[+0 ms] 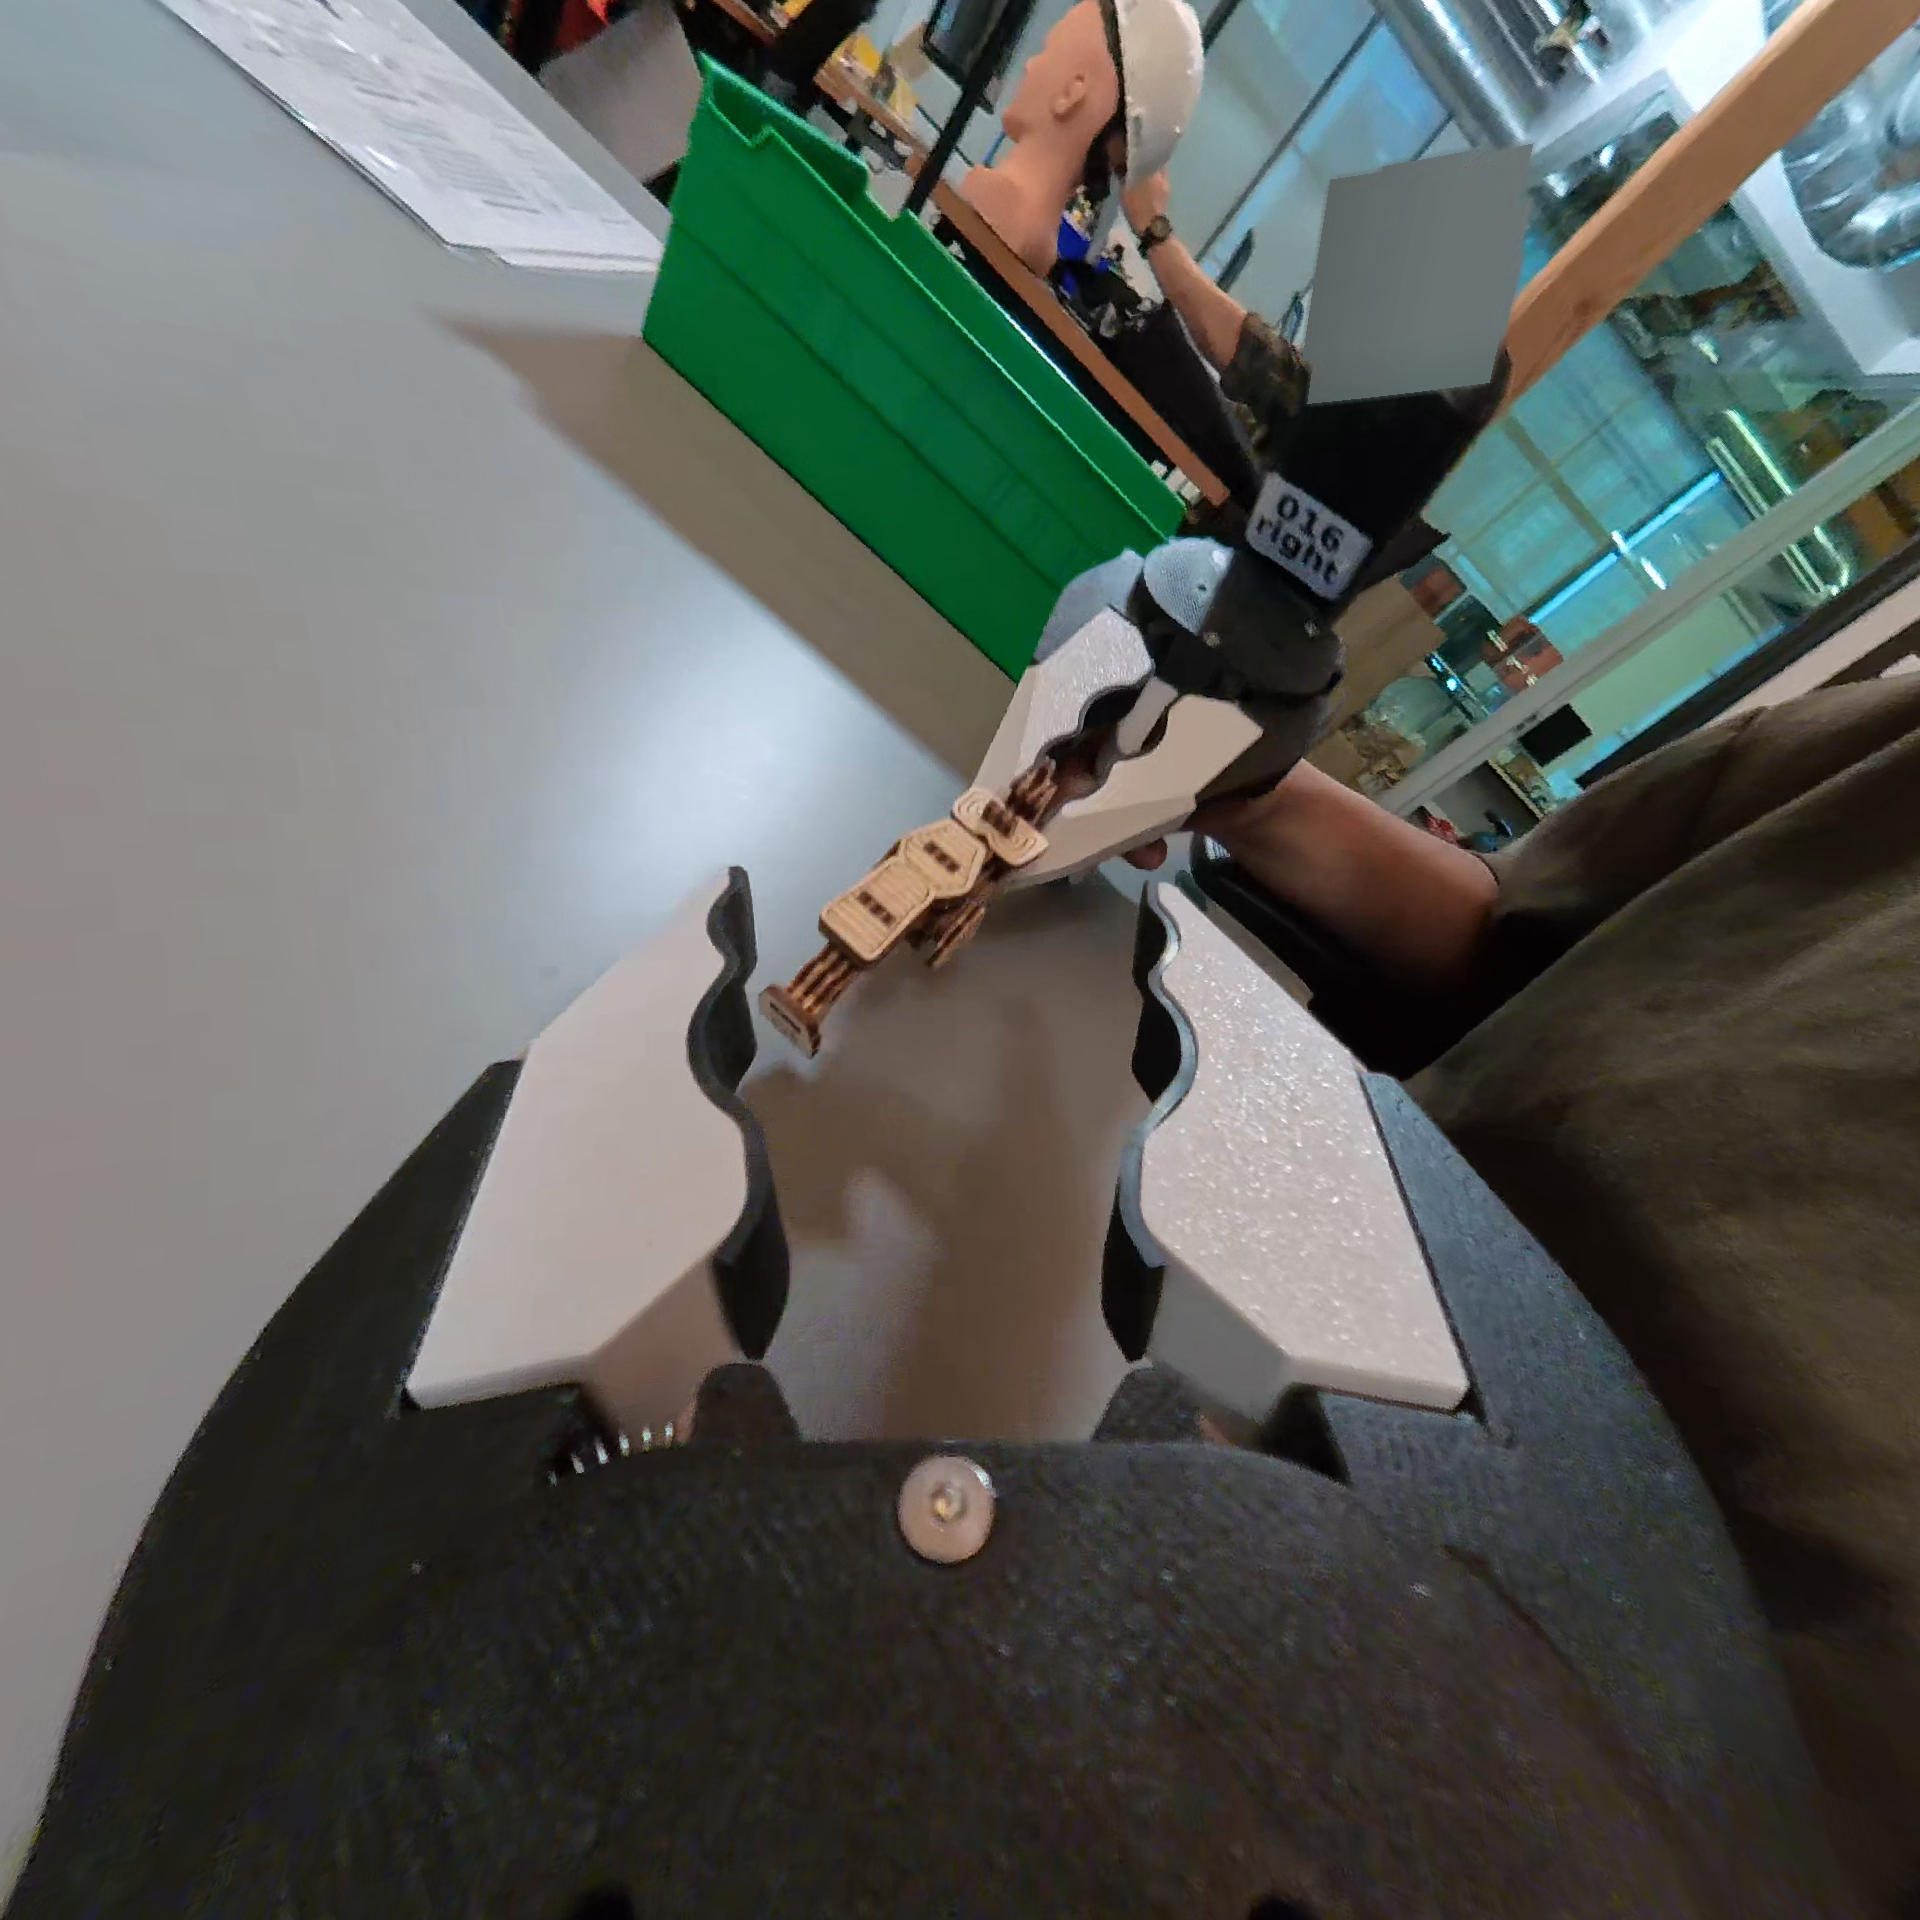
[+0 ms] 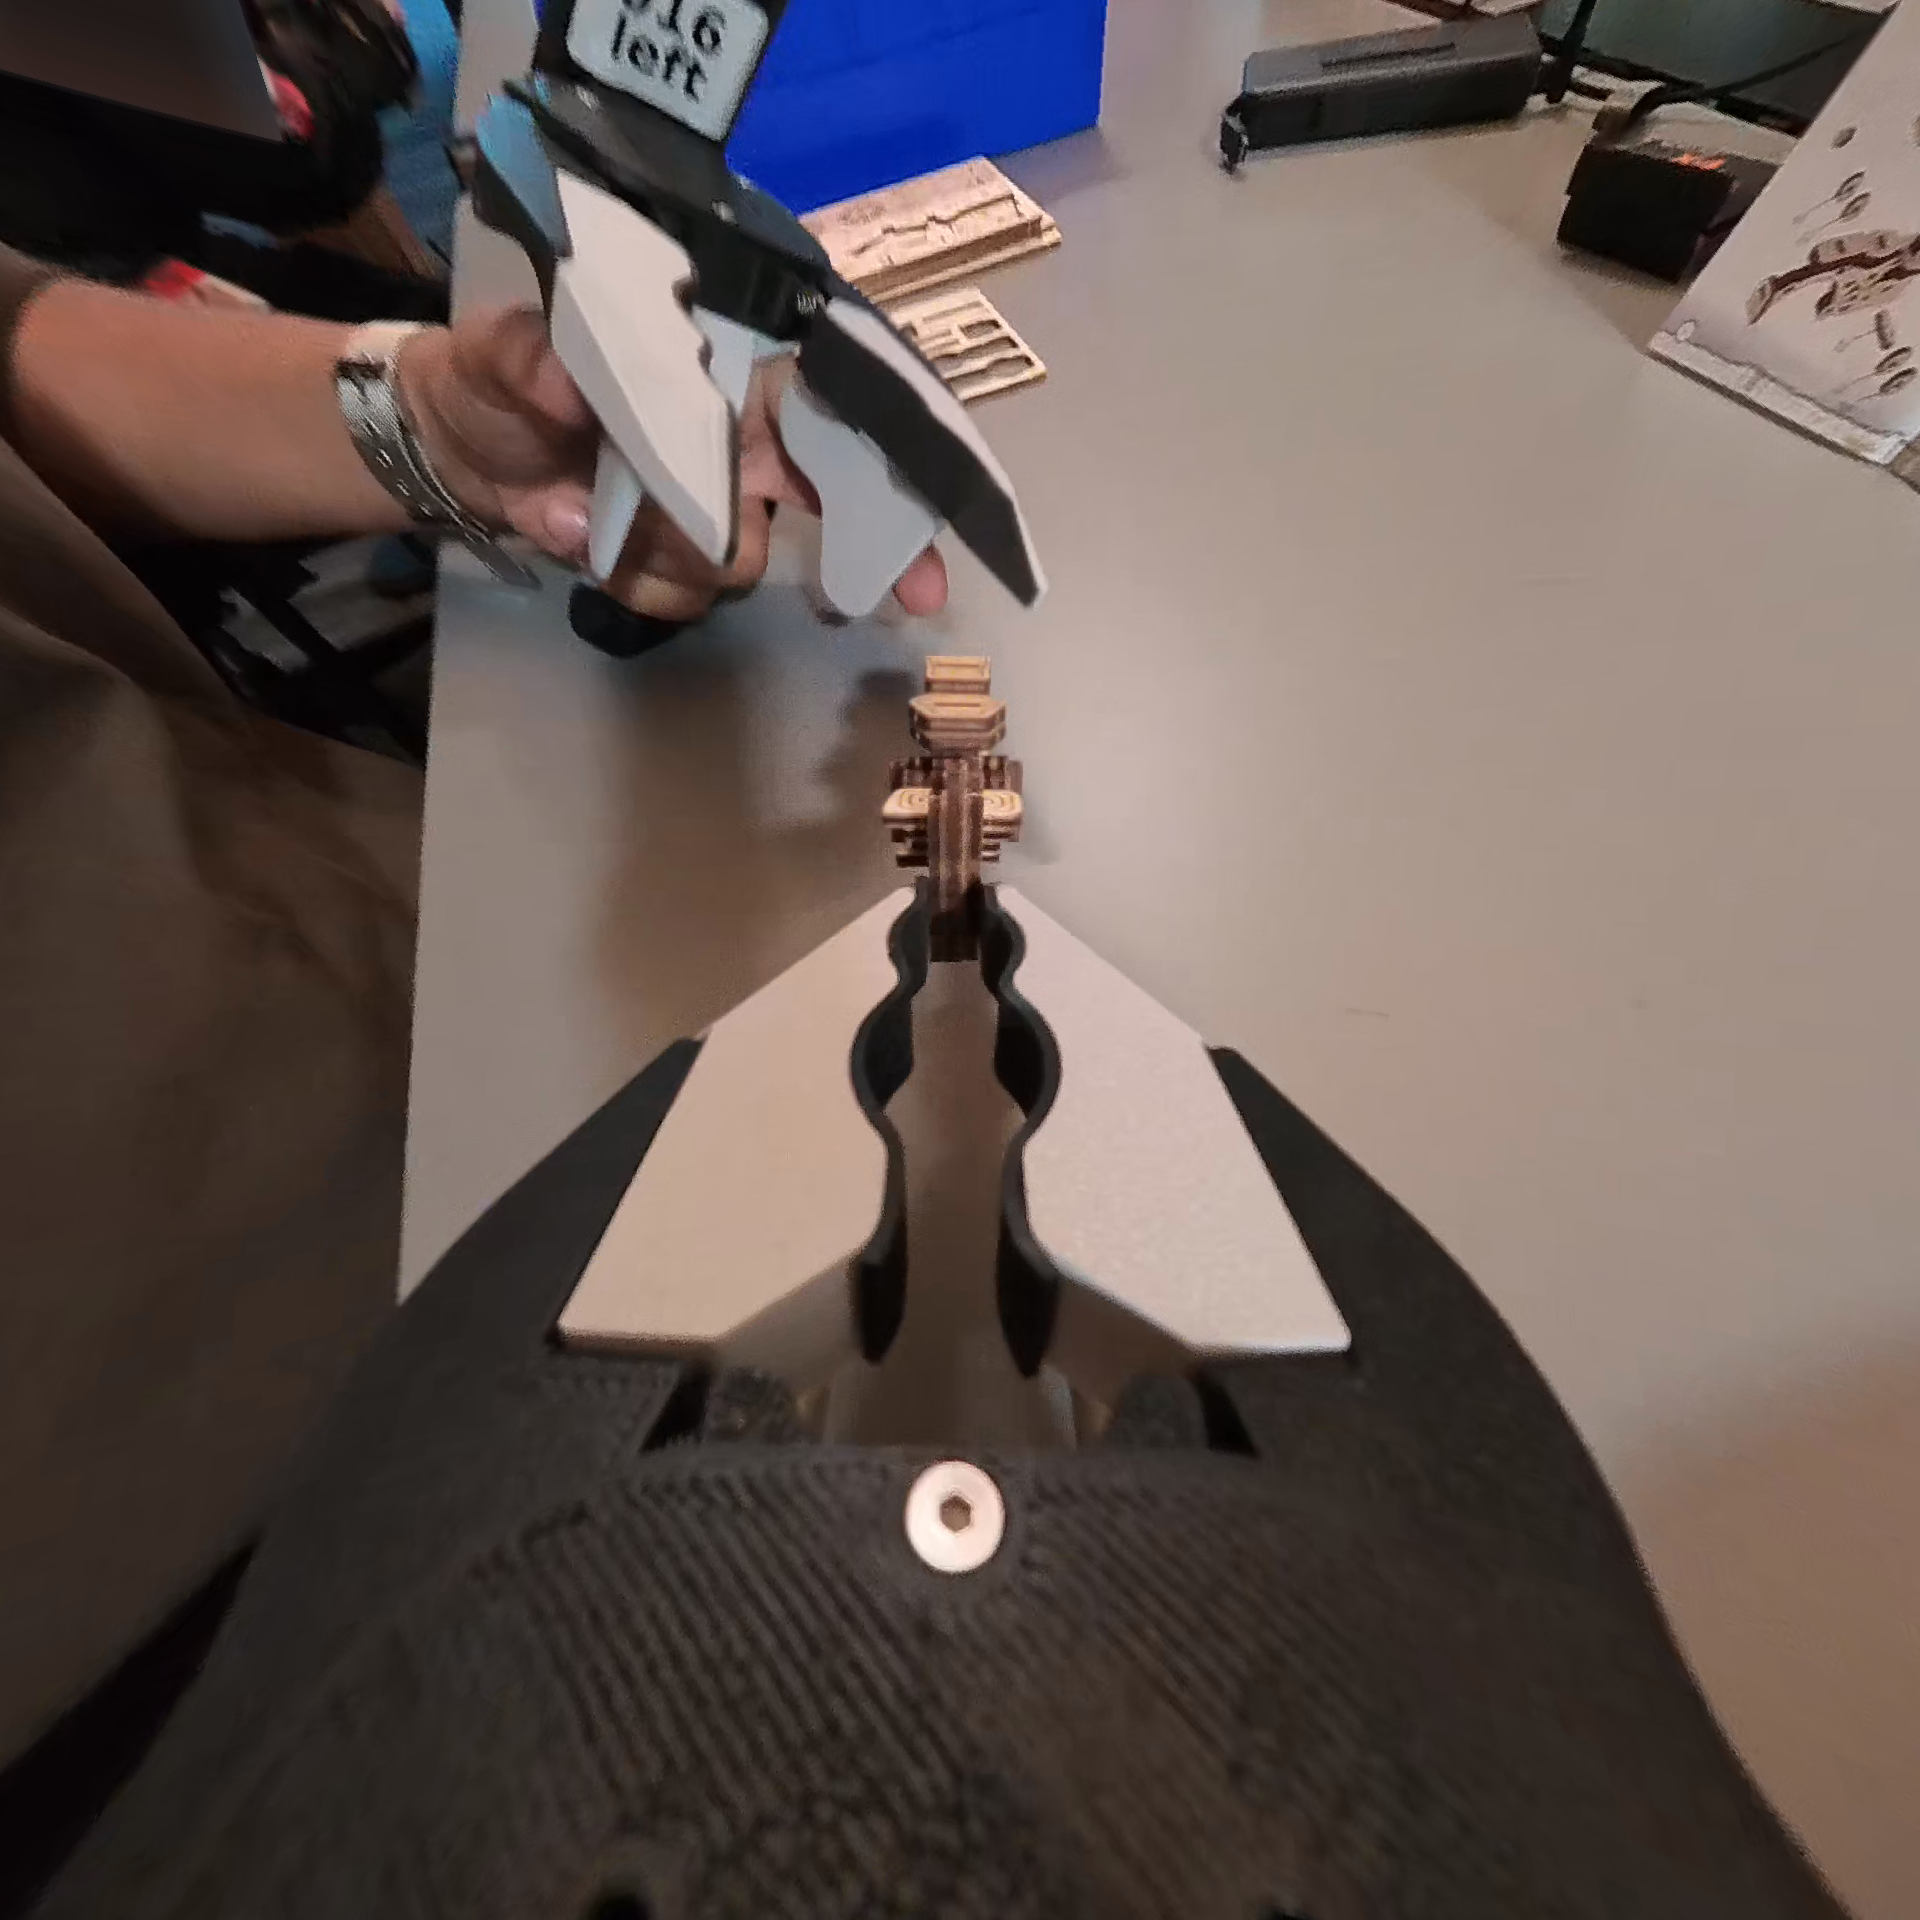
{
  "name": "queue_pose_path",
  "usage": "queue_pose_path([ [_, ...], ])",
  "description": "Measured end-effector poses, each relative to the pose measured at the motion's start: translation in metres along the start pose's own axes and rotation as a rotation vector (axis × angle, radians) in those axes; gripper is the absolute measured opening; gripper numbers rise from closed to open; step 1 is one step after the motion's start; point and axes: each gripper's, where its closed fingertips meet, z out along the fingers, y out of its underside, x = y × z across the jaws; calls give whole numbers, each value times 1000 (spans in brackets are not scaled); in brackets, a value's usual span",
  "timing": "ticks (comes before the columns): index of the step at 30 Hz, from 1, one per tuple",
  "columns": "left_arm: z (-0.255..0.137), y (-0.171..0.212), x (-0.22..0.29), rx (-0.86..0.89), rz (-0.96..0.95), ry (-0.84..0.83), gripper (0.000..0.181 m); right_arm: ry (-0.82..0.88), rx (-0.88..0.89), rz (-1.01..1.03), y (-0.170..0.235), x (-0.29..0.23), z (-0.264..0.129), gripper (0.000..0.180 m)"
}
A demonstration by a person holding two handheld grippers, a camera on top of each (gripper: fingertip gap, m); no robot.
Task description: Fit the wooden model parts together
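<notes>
Here right gripper (image 2: pixel 951 920) pinches wooden model (image 2: pixel 956 769), left gripper (image 1: pixel 940 977) agape

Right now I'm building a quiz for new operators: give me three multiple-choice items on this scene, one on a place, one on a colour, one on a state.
1. Where is the wooden model?
A. in the bin
B. held by the right gripper
C. lying on the wooden sheets

2. What colour is the bin behind the model?
A. red
B. yellow
C. green

3. The left gripper is:
A. open, empty
B. shut on the model
C. shut on a sheet

Answers: 1 B, its fingertips clamp the model's near end; 2 C, green in the left wrist view; 3 A, its jaws stand apart, nothing between them.
</notes>
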Motion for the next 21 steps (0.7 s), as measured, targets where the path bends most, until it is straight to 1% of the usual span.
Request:
queue_pose_path([
  [9, -4, -7, -2, 42, -9, -10, 70, 28, -104, -90, 16, -2, 6, 8],
  [14, -2, -4, -1, 31, -17, -1, 69, 107, -197, -197, 30, 4, 10, 8],
  [21, -1, -2, -1, 21, 2, -16, 67, 139, -196, -224, 29, 7, 10, 8],
])
